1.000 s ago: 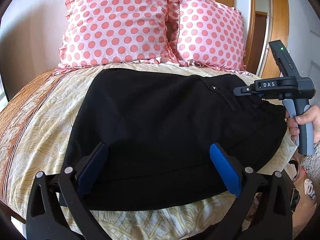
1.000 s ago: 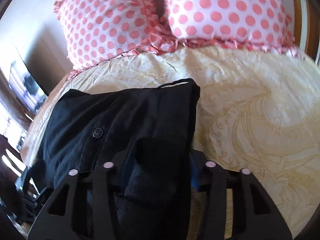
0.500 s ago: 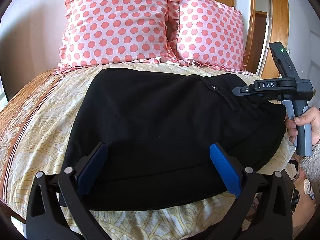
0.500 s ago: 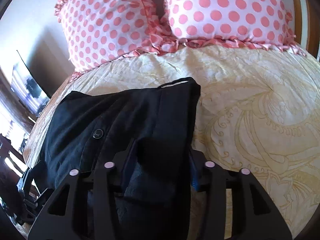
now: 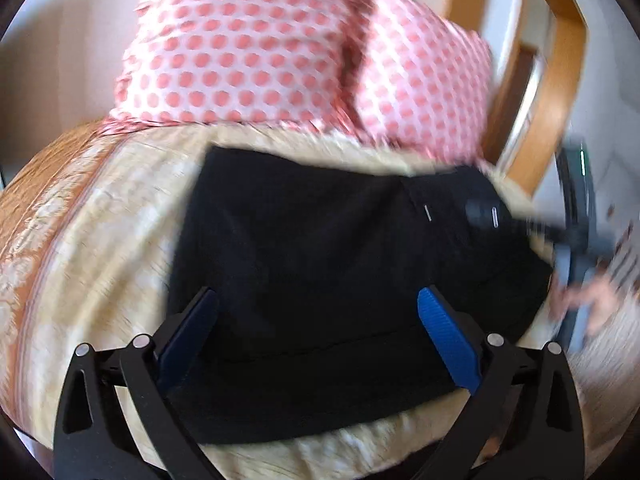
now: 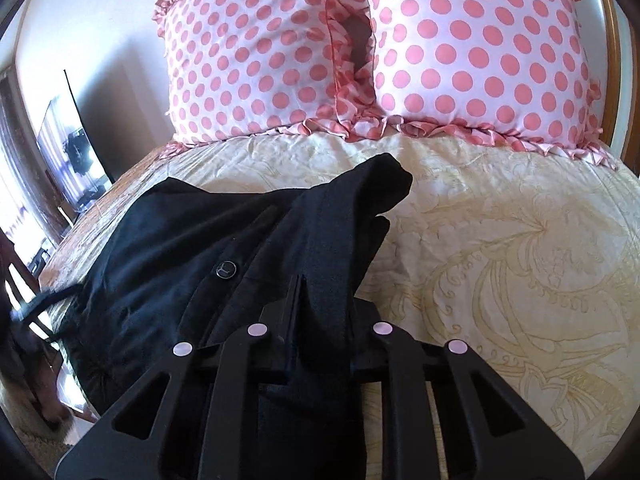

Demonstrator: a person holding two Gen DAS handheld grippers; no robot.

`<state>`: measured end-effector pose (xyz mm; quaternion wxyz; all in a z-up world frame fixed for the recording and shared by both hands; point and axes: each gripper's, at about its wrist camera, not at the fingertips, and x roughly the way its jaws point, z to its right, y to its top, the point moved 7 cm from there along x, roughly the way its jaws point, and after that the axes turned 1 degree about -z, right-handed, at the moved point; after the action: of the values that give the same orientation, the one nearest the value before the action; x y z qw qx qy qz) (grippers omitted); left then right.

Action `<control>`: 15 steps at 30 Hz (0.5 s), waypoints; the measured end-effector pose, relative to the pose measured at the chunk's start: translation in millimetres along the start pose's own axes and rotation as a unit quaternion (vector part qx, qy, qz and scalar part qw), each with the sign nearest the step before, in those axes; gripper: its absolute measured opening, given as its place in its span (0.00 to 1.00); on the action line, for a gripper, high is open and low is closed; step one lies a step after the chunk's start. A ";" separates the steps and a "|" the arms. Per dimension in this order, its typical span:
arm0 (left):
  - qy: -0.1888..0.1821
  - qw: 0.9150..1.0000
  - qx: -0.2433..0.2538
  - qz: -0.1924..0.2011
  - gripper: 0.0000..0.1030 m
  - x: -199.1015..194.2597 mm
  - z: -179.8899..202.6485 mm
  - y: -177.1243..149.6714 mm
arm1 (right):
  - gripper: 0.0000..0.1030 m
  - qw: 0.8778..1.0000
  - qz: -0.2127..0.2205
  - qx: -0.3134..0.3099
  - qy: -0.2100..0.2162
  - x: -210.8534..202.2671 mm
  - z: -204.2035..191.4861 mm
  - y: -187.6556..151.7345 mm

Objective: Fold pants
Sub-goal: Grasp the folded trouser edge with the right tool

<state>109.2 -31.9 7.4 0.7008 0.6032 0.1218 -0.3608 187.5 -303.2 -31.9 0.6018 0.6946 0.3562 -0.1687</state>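
Left wrist view: the left gripper point(image 5: 316, 344) has its 2 blue pads spread wide, holding nothing, above the near hem of the black pants point(image 5: 340, 280), whose long axis runs crosswise ahead of it on the bedspread point(image 5: 100, 240).

Right wrist view: the right gripper point(image 6: 320, 312) is clamped on the pants' waistband point(image 6: 332, 256), so it is the nearer tool for the fold.

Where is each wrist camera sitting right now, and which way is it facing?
Left wrist: behind the open left gripper, over the bed's near edge, facing the pants and pillows; the right gripper and hand show blurred at right.
Right wrist: behind the right gripper, shut on the pants' waist end, facing the pillows.
Shared: pants, pillows, bedspread.
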 end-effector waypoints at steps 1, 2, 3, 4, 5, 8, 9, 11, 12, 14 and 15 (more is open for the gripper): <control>0.000 1.000 -0.015 -0.001 0.97 -0.3 -11.2 12.5 | 0.18 1.000 -0.003 0.001 -0.001 1.3 0.8 -0.2; 0.003 1.000 -0.028 -0.004 0.97 0.4 -22.9 23.5 | 0.18 1.000 -0.005 0.000 -0.003 2.4 1.5 -0.6; 0.004 0.999 -0.039 -0.008 0.97 3.3 -36.1 36.1 | 0.18 1.000 -0.006 -0.001 -0.005 3.0 1.8 -1.3; 0.005 0.999 -0.044 -0.015 0.97 7.9 -45.2 44.8 | 0.18 1.000 -0.006 -0.001 -0.005 3.5 2.0 -1.5; 0.003 0.999 -0.048 -0.026 0.97 15.1 -54.1 53.6 | 0.18 1.000 -0.006 0.000 -0.004 3.4 2.4 -1.8; -0.004 0.996 -0.041 -0.083 0.96 45.3 -68.1 66.9 | 0.18 1.000 -0.006 0.004 0.002 4.1 2.9 -2.0; -0.004 0.995 -0.040 -0.096 0.96 53.0 -70.0 67.1 | 0.18 1.000 -0.006 0.006 0.004 4.3 3.8 -2.3; -0.002 0.991 -0.046 -0.127 0.94 71.2 -74.0 65.3 | 0.18 1.000 -0.007 0.009 0.008 4.6 4.9 -2.3; -0.013 0.988 -0.052 -0.143 0.91 79.7 -74.0 64.1 | 0.18 1.000 -0.007 0.011 0.010 4.9 5.3 -2.5; -0.028 0.985 -0.059 -0.159 0.89 89.2 -72.2 61.3 | 0.18 1.000 -0.008 0.015 0.013 5.4 6.9 -2.6; -0.033 0.984 -0.061 -0.167 0.89 92.8 -71.2 59.7 | 0.18 1.000 -0.008 0.018 0.014 5.9 7.6 -2.7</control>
<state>232.9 2.1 -20.9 0.6701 0.5183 0.2196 -0.4839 191.1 -308.7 -39.4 0.5829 0.7045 0.3673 -0.1701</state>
